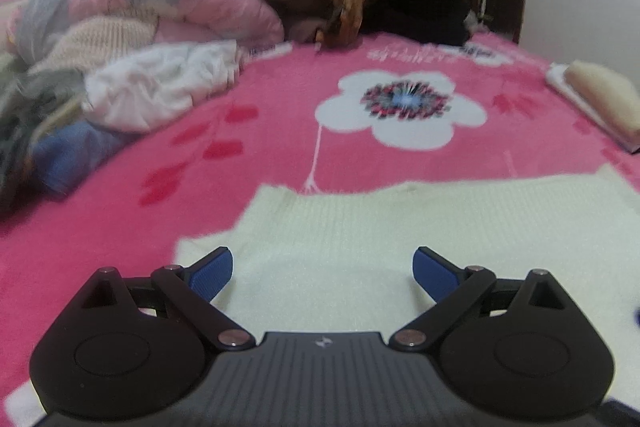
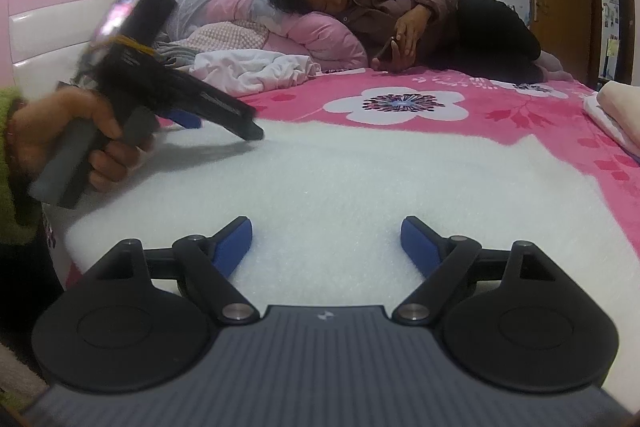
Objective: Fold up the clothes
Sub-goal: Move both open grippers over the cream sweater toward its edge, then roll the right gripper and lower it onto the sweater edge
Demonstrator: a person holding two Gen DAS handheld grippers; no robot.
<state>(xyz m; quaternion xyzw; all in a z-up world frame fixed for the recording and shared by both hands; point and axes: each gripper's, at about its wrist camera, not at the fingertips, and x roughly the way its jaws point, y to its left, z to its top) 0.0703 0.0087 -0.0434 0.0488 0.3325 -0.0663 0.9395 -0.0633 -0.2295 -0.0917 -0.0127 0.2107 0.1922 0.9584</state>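
On the far left of the bed, a loose heap of unfolded clothes [image 1: 120,95] waits against the bedding: a crumpled white garment, something blue, and some grey and knitted pieces. None of these looks touched by folding yet, so most of the work seems to lie ahead.

Moving toward the middle, the cream knitted sweater [image 1: 360,239] lies spread flat on the pink floral blanket [image 1: 260,147], close to the near edge of the bed. It appears smoothed out rather than folded (its far edge shows a stepped outline, perhaps a sleeve or shoulder), so I judge this garment to be at the laying-out stage, with the folds themselves still to make.

The left gripper [image 1: 322,267] hovers over the sweater with its blue pads wide apart and nothing between them. The right gripper [image 2: 326,237] is likewise spread open above the white knit, holding nothing. A person lies at the head of the bed, well apart from the work.

At the far right edge sits a small folded stack [image 1: 600,99], cream over white, which suggests at least a piece or two is already finished.
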